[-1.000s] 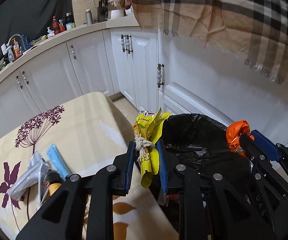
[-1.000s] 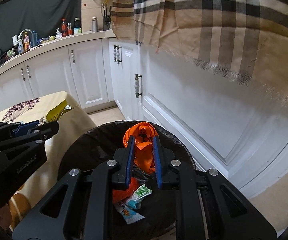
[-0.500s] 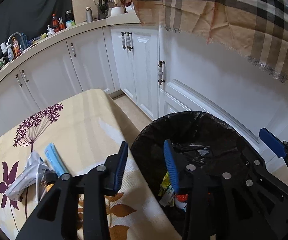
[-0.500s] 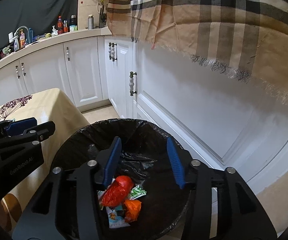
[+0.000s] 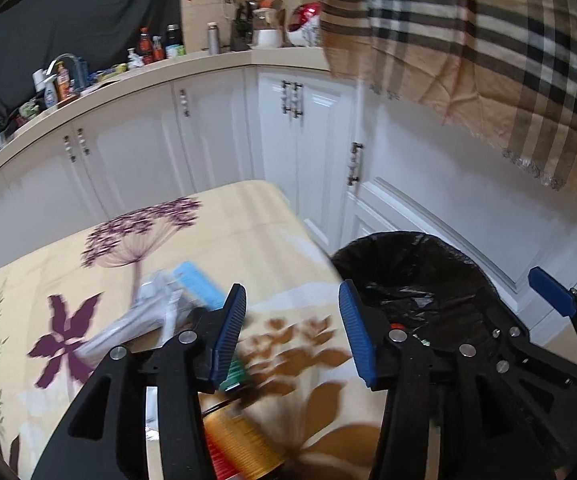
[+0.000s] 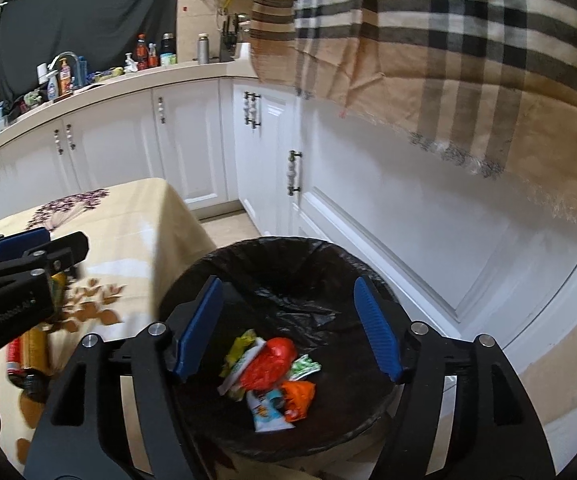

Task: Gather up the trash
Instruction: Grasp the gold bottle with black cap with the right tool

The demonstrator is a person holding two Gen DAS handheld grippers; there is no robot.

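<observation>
Our right hand-held gripper (image 6: 288,330) hangs over the black-lined trash bin (image 6: 330,249), jaws just opened wide, nothing between them. Down in the bin we see the dropped wrappers (image 6: 270,374): a red-orange one on top, a yellow one lying beside it, a small orange packet and a blue-and-white one lower down, all in a loose heap. Our left hand-held gripper (image 5: 292,330) has its jaws just spread too, empty, above the floral counter (image 5: 168,240). There a silver pouch (image 5: 128,326) lies slanting, a light blue packet (image 5: 198,286) beside it, and a gold can (image 5: 244,448) on its side; blur hides their ends.
</observation>
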